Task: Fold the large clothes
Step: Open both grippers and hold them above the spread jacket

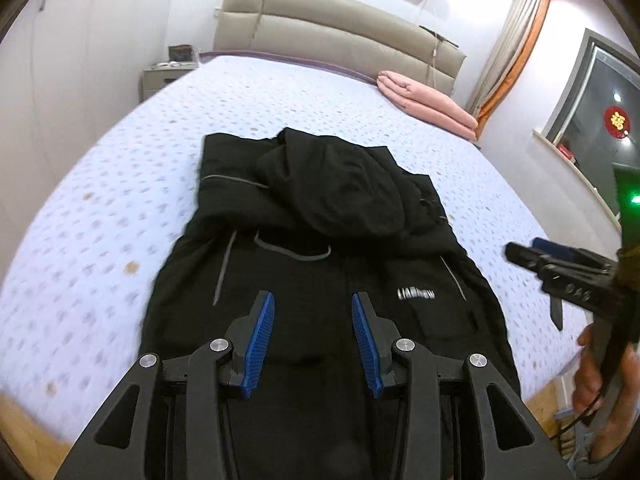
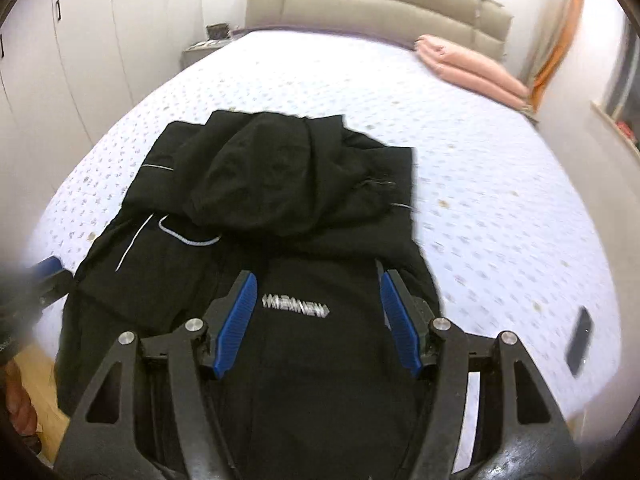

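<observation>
On the lilac dotted bed [image 1: 120,184], your spread, empty left gripper [image 1: 313,336] and right gripper [image 2: 316,320] hover over the black hooded jacket [image 1: 320,240]; pinch the hem corners evenly.

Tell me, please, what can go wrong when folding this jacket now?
1. The jacket hangs over the bed edge, so a pull may drag it off.
2. The hood lies bunched and may make the fold lumpy.
3. A phone lies beside the jacket; a swung flap may hit it.

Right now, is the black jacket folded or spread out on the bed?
Partly folded: the jacket lies flat on the bed, sleeves tucked in, hood laid down over the chest.
</observation>
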The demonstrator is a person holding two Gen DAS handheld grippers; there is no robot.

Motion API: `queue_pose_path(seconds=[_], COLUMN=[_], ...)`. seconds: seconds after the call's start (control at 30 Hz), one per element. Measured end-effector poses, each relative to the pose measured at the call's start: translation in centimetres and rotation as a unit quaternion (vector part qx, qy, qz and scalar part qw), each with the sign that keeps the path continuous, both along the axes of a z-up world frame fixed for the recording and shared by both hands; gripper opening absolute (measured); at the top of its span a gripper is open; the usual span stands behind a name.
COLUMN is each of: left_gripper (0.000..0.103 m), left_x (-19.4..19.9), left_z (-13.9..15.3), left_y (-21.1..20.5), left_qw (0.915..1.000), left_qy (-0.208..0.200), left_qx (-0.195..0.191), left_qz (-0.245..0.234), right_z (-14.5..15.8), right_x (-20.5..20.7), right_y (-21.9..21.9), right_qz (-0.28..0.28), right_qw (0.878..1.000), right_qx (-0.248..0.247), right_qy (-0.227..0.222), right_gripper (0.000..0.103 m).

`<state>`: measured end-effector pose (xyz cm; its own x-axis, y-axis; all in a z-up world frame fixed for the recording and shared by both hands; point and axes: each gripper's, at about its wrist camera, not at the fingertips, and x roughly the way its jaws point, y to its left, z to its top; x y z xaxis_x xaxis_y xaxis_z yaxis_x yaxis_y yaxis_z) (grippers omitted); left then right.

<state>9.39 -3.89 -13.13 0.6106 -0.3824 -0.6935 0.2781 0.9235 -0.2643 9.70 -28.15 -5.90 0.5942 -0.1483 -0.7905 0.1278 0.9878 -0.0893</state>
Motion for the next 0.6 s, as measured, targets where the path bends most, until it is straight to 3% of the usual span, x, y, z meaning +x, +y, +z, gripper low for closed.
queue_pose_path(seconds=[0.23,0.6], left_gripper=[0.046,0.046], left_x=[-6.7,-8.8], left_z=[2.9,4.9], left_y=[2.9,3.2], left_qw=[0.9999,0.9996], left_qy=[-0.004,-0.025], left_qx=[0.011,0.012], left_qz=[0.010,0.009], right_z=[6.5,7.4], right_x=[-7.7,-8.0], right_y=[-1.9,-4.3], right_qz=[-0.050,-0.091], right_qw=[0.998,0.995], right_qx=[-0.017,0.006], right_qy=[-0.043,-0.040], right_gripper=[0.070,0.071])
